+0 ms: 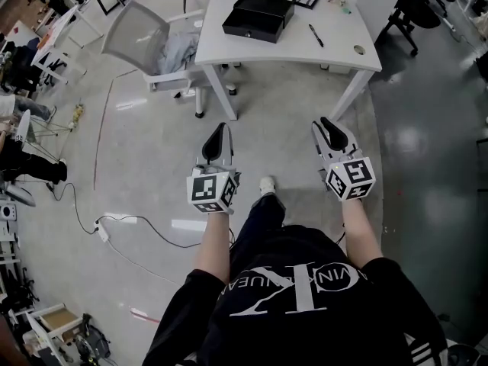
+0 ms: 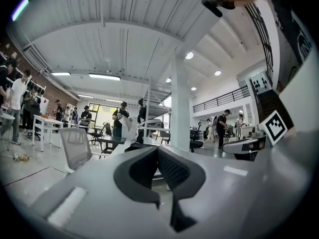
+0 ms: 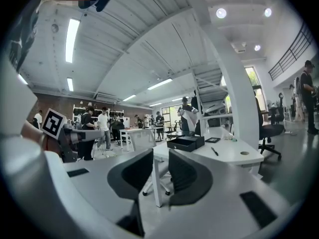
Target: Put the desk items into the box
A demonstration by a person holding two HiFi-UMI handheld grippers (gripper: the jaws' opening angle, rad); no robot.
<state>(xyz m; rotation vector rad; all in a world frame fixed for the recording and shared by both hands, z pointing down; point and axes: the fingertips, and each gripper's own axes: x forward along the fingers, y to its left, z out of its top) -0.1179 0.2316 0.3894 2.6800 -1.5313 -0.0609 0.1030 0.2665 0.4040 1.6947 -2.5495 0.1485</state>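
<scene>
Holding left gripper (jaws together) and right gripper (jaws slightly apart) low, both empty; white counter with open black box well ahead, approach pending.

L gripper fingers together, nothing btwn; mesh chair left

head view: high; steeply down | 2 gripper views: low; level; forward | head, right share distant desk

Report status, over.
Left gripper shut, empty; right gripper slightly open, empty. Box, pen on desk ahead, untouched. Chair beside desk, not blocking.
</scene>
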